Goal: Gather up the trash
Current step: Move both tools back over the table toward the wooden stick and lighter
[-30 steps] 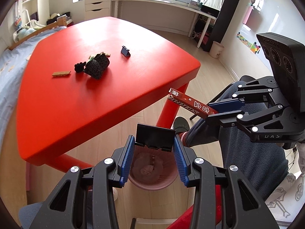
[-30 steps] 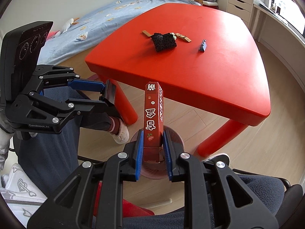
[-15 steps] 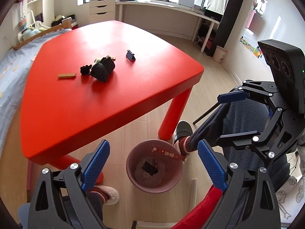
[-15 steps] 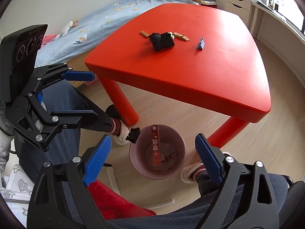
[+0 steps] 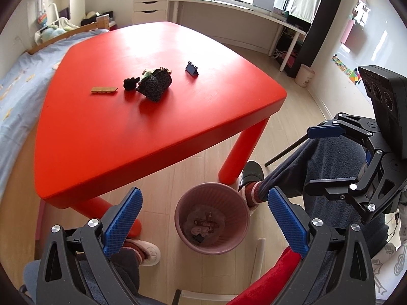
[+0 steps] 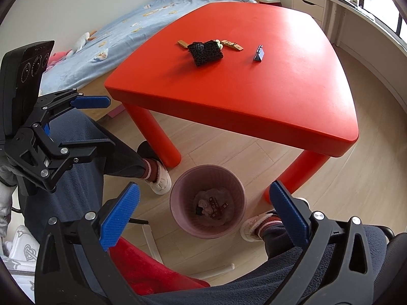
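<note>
Left gripper point(image 5: 203, 214) and right gripper point(image 6: 204, 212) both spread wide, empty, above bin point(image 5: 183, 203). Next: approach binder clip point(image 5: 192, 69) on counter point(image 5: 127, 127) squarely.

Both tools released; the red box point(image 6: 218, 206) and black clip point(image 5: 198, 239) dropped into the bin point(image 5: 183, 218).

A red desk point(image 5: 152, 117) stands on the wood floor point(image 6: 361, 203). A bed with a blue sheet point(image 6: 142, 17) lies beside it. A white drawer unit point(image 5: 150, 6) stands behind.
</note>
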`<state>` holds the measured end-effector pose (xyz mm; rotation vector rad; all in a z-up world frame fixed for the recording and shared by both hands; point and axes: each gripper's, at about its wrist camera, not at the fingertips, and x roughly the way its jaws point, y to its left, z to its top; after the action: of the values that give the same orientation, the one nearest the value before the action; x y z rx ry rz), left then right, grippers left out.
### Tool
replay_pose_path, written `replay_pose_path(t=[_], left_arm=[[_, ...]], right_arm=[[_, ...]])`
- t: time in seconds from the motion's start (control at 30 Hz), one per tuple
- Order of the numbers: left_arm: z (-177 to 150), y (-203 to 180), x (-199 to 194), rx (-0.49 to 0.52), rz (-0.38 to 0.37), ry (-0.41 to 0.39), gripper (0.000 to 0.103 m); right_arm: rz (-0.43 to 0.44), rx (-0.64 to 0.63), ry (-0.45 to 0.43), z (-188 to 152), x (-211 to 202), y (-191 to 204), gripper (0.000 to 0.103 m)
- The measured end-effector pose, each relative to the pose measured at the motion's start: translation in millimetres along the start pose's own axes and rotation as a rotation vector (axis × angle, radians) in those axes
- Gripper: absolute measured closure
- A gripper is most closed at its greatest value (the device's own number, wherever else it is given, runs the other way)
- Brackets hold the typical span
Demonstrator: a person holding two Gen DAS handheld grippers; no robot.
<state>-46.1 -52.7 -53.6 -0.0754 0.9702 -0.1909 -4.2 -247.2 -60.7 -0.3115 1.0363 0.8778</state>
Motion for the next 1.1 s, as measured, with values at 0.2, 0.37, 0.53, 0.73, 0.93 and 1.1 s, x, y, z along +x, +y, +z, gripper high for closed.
replay_pose_path(t=[0.2,0.37,0.53,0.73,0.93,1.1], left_arm=[[7,5,-11,-0.007,0.016,-0.015,0.008],[18,13,-23,-0.013,0.035,-0.035,0.008],[36,27,-30,-0.017,0.061,-0.049,0.008],[63,47,-34,-0.015,0.085,-0.062,0.008],[93,69,-26,-0.013,0.096,-0.060,0.008],[115,90,-10,-0.025,0.111,-0.042,0.008]], right_arm=[[0.006,0.003,-0.024,7,-9,1,0.003],[0.005,0.013,-0.044,17,-17,-2,0.003],[-0.008,0.030,-0.067,38,-25,-10,0.003],[-0.031,0.059,-0.101,74,-32,-24,0.003],[-0.050,0.069,-0.092,115,-21,-41,0.003],[-0.067,0.084,-0.067,144,-3,-56,0.003]])
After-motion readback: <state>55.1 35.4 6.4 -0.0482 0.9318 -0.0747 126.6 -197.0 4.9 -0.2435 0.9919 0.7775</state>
